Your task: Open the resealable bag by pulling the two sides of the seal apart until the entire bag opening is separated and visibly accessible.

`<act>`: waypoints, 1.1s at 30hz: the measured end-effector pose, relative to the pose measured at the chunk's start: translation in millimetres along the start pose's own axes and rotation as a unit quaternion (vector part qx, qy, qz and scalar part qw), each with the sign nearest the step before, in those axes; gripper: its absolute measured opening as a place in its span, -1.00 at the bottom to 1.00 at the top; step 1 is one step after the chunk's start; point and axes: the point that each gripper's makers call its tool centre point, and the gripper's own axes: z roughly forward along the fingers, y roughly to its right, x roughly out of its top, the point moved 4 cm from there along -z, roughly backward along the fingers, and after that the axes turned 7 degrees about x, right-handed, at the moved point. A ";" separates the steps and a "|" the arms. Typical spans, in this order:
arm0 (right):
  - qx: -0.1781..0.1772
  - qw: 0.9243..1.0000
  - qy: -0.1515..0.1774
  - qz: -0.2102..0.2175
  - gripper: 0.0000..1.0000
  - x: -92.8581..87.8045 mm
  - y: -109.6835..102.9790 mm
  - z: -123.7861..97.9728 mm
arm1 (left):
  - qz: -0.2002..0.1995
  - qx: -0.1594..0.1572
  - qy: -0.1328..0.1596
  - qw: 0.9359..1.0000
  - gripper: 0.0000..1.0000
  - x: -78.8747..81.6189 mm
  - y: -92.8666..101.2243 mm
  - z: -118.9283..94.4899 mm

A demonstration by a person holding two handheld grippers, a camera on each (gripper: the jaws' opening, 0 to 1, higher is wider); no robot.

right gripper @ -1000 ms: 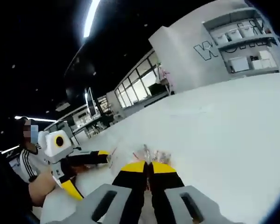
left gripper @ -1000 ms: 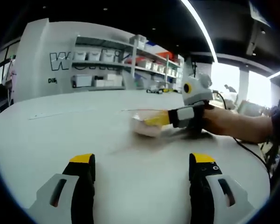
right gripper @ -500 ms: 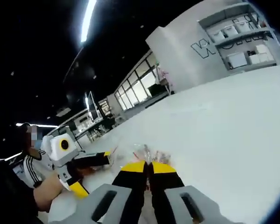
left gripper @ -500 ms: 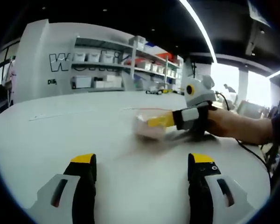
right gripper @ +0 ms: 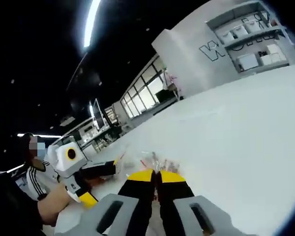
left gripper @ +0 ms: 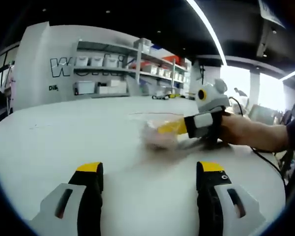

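Resealable bag [left gripper: 159, 132] on white table [left gripper: 64, 142], pinched at one edge by right gripper [right gripper: 156, 173]. Left gripper [left gripper: 146, 169] spread wide, well short. Likely thin, limp, slippery film; best gripped at opposite seal lip.

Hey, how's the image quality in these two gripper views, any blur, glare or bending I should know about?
Left gripper view: the resealable bag is smeared and soft, the ceiling light strip bends with the fisheye, and the far windows blow out white. Right gripper view: the horizon tilts steeply, the white table is bright and nearly featureless, and the bag's clear edge above the right gripper is hard to make out.
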 end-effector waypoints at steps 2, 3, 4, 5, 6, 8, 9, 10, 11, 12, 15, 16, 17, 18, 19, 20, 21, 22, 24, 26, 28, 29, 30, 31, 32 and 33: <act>-0.001 1.000 0.002 0.000 -1.00 0.0 -0.5 -0.9 | 0.000 0.000 0.000 1.000 0.53 0.1 -0.1 0.2; -0.001 1.000 0.002 0.001 -1.00 -0.3 -0.8 -1.1 | 0.000 0.000 0.000 1.000 0.53 0.2 0.0 0.1; -0.002 1.000 0.002 0.002 -1.00 -0.3 -1.0 -1.2 | 0.000 0.000 0.000 1.000 0.53 0.0 0.1 0.2; -0.002 1.000 0.004 0.003 -1.00 -0.1 -0.8 -1.5 | 0.001 0.000 0.000 1.000 0.53 -0.1 0.1 0.2; -0.003 1.000 0.004 0.004 -1.00 0.0 -0.8 -1.5 | 0.001 0.000 0.000 1.000 0.53 -0.2 0.4 0.2; -0.003 1.000 0.005 0.005 -1.00 -0.3 -1.3 -2.0 | 0.001 0.001 0.000 1.000 0.53 -0.2 0.4 0.3; -0.004 1.000 0.006 0.005 -1.00 -0.8 -2.0 -2.5 | 0.001 0.000 0.000 1.000 0.53 -0.3 0.4 0.3; -0.003 1.000 0.005 0.005 -1.00 -1.2 -2.9 -2.5 | 0.001 0.000 0.000 1.000 0.53 -0.1 0.4 0.4; -0.002 1.000 0.004 0.006 -1.00 -1.8 -3.6 -2.5 | 0.001 0.000 0.001 1.000 0.53 0.1 0.6 0.4; -0.003 1.000 0.005 0.006 -1.00 -2.4 -4.5 -3.2 | 0.001 0.000 0.001 1.000 0.53 0.0 0.8 0.5; -0.004 1.000 0.008 0.008 -1.00 -2.3 -4.9 -4.7 | 0.002 0.001 0.000 1.000 0.53 -0.4 0.8 0.7; -0.004 1.000 0.009 0.009 -1.00 -2.0 -4.6 -5.4 | 0.003 0.001 0.000 1.000 0.53 -0.4 1.6 0.8; -0.004 1.000 0.010 0.012 -1.00 -1.9 -4.4 -6.7 | 0.003 0.000 0.001 1.000 0.53 -0.4 2.4 0.8; -0.005 1.000 0.011 0.013 -1.00 -1.7 -4.4 -7.3 | 0.003 0.001 0.001 1.000 0.53 -0.4 3.3 0.7; -0.005 1.000 0.012 0.015 -1.00 -1.6 -4.2 -8.3 | 0.003 0.001 0.001 1.000 0.53 -0.4 4.2 0.5; -0.005 1.000 0.014 0.017 -1.00 -2.4 -5.3 -9.7 | 0.003 0.000 0.002 1.000 0.53 -0.2 4.8 0.5; -0.006 1.000 0.014 0.017 -1.00 -3.1 -6.2 -10.5 | 0.002 -0.001 0.004 1.000 0.53 0.2 5.8 0.4; -0.006 1.000 0.011 0.015 -1.00 -4.7 -7.5 -10.8 | 0.002 -0.002 0.005 1.000 0.53 0.6 6.8 0.5; -0.006 1.000 0.009 0.015 -1.00 -6.5 -9.3 -12.4 | 0.000 -0.006 0.011 1.000 0.54 2.4 9.8 0.3; -0.006 1.000 0.011 0.019 -1.00 -6.5 -9.4 -13.7 | 0.000 -0.008 0.013 1.000 0.54 3.0 11.2 0.3; -0.007 1.000 0.012 0.022 -1.00 -7.1 -9.9 -15.5 | 0.001 -0.008 0.011 1.000 0.53 2.1 11.6 0.6; -0.007 1.000 0.012 0.022 -1.00 -7.1 -10.2 -15.2 | 0.002 -0.009 0.011 1.000 0.53 2.0 11.9 0.6; -0.007 1.000 0.012 0.023 -1.00 -7.5 -10.6 -15.5 | 0.001 -0.009 0.012 1.000 0.53 2.2 12.5 0.4; -0.007 1.000 0.013 0.025 -1.00 -8.0 -11.1 -16.2 | 0.001 -0.010 0.014 1.000 0.53 2.9 13.5 -0.1; -0.007 1.000 0.014 0.026 -1.00 -8.3 -11.7 -16.9 | 0.000 -0.012 0.016 1.000 0.52 3.3 14.1 0.0; -0.007 1.000 0.014 0.027 -1.00 -8.4 -12.0 -16.7 | 0.000 -0.014 0.017 1.000 0.51 3.5 15.0 -0.1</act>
